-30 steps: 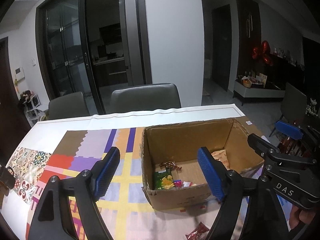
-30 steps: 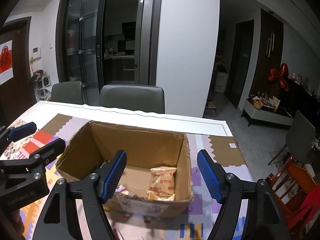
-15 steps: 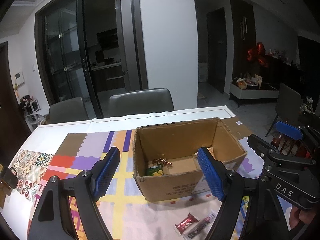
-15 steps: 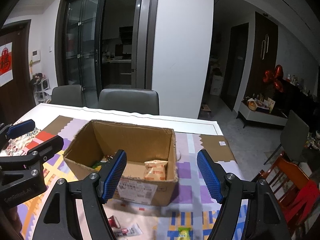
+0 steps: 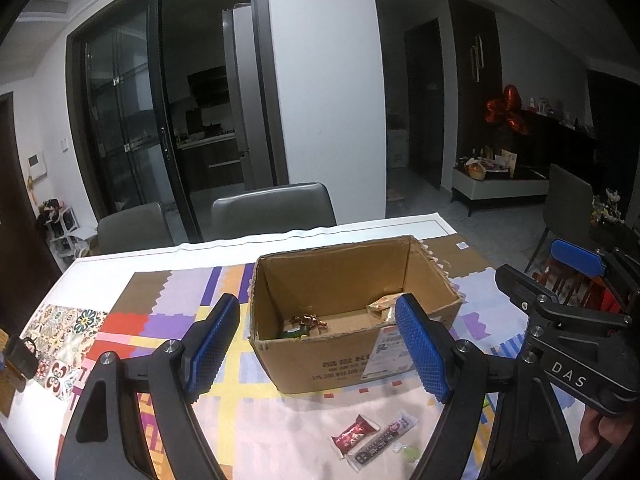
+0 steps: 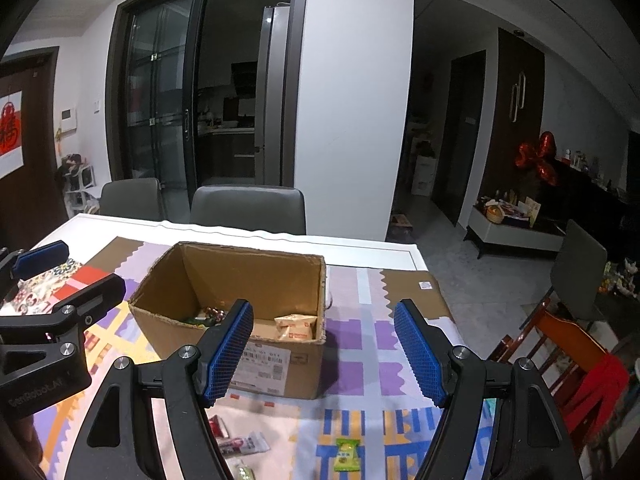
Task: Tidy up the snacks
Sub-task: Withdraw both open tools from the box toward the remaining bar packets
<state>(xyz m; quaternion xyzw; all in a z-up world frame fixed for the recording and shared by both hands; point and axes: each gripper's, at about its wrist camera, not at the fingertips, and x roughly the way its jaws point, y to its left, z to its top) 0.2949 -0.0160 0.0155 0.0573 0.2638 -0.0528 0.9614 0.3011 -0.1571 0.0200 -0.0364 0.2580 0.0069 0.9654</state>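
An open cardboard box (image 5: 344, 360) (image 6: 280, 368) stands on the patterned tablecloth, with a beige snack packet (image 6: 296, 326) (image 5: 382, 305) and a few small wrapped snacks (image 5: 306, 322) inside. In front of the box lie a red packet (image 5: 354, 434), a dark bar wrapper (image 5: 382, 442) (image 6: 242, 446) and a green packet (image 6: 346, 454). My left gripper (image 5: 318, 350) hovers open and empty short of the box. My right gripper (image 6: 324, 350) is also open and empty, held beside the left one (image 6: 44, 320). A hand (image 5: 600, 434) holds the right gripper body.
Two grey chairs (image 5: 274, 208) (image 5: 134, 226) stand at the table's far side. A wooden chair with red cloth (image 6: 576, 360) is at the right edge. A dark object (image 5: 20, 354) sits at the table's left edge.
Both grippers have drawn back and slightly up from the box. The box looks smaller and farther, and loose packets in front of it have come into view. Jaws stayed as wide.
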